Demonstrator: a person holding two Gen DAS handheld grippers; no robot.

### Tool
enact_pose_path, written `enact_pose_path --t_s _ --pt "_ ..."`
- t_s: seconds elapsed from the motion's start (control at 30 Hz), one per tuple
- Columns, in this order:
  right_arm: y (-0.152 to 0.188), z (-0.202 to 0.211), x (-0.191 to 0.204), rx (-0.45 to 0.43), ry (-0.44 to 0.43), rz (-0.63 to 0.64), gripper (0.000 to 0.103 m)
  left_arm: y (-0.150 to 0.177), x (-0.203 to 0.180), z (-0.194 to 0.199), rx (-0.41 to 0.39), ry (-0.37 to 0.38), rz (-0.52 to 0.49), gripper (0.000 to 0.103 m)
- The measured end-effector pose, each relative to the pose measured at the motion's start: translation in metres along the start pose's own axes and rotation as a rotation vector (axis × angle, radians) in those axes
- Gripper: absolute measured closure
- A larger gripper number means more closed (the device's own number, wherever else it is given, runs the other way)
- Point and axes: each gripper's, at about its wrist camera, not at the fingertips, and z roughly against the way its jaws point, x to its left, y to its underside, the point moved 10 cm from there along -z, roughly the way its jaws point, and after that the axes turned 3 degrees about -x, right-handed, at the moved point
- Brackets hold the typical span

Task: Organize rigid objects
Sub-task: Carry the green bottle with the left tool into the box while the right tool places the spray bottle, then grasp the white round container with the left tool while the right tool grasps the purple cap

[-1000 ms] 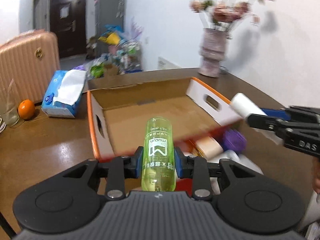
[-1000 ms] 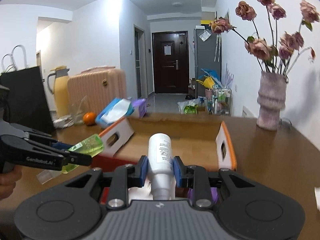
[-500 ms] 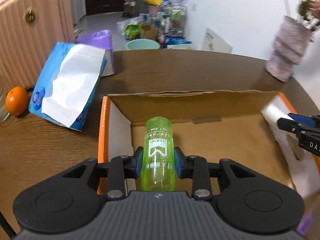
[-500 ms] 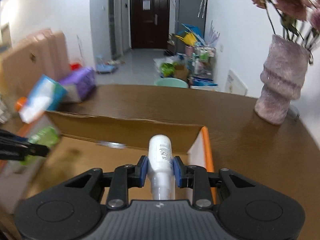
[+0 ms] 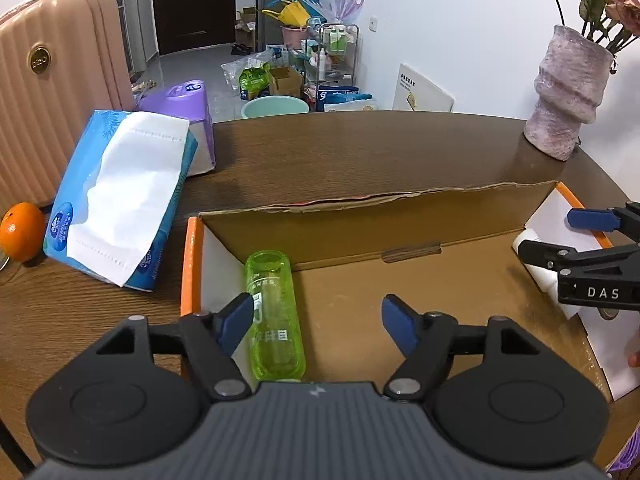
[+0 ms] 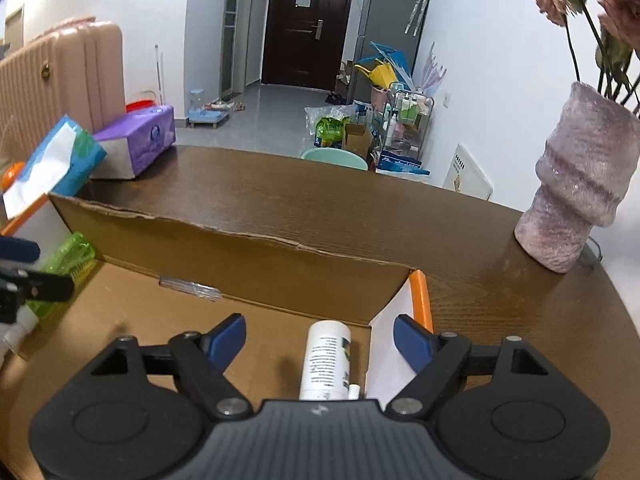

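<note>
The left tongs (image 5: 318,320) have just sprung wide and released; the translucent green bottle (image 5: 274,320), a smooth cylinder, lies on the floor of the cardboard box (image 5: 360,204) beside their left pad, though whether it touches the pad is unclear; the right tongs (image 6: 320,338) have likewise just parted, pads clear of the glossy white bottle (image 6: 326,360) lying between them, near the box's orange-edged end wall; beyond both tongs, corrugated card with a torn rim, then the wood-grained worktop (image 5: 360,152).
</note>
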Motion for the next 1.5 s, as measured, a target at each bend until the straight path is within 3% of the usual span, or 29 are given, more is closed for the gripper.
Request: enact_pose_path --t_s 0.07,0.2,0.3,0.4,0.7,0.87,1.13,1.23,1.5 --pt "-0.001 0.003 0.001 -0.012 0.009 0.005 0.022 -0.001 -0.002 0.002 -0.007 -0.006 -0.005 0.021" --pt "-0.004 0.02 0.001 -0.063 0.039 -0.014 0.018 0.003 -0.005 0.016 0.001 -0.006 0.031 0.02" --pt "-0.004 0.042 0.006 -0.072 0.015 -0.029 0.017 0.006 -0.011 0.041 -0.018 0.005 0.024 0.019" --pt "-0.002 0.074 0.015 -0.093 0.017 0.002 0.016 0.01 -0.017 0.074 -0.057 0.013 0.008 0.012" --pt "0.019 0.162 0.033 -0.158 0.004 0.017 0.015 0.043 -0.029 0.161 -0.152 0.019 -0.023 0.008" --pt "0.034 0.202 0.037 -0.248 -0.003 -0.023 0.005 0.063 -0.026 0.196 -0.236 -0.004 -0.008 0.006" --pt "0.072 0.257 0.042 -0.461 -0.059 -0.102 0.002 0.106 -0.025 0.239 -0.503 -0.054 -0.007 0.001" --pt "0.091 0.277 0.042 -0.52 -0.069 -0.138 0.0 0.127 -0.027 0.252 -0.525 -0.063 0.016 0.0" --pt "0.163 0.329 0.061 -0.557 -0.08 -0.119 0.0 0.203 -0.046 0.305 -0.554 -0.09 -0.004 0.0"
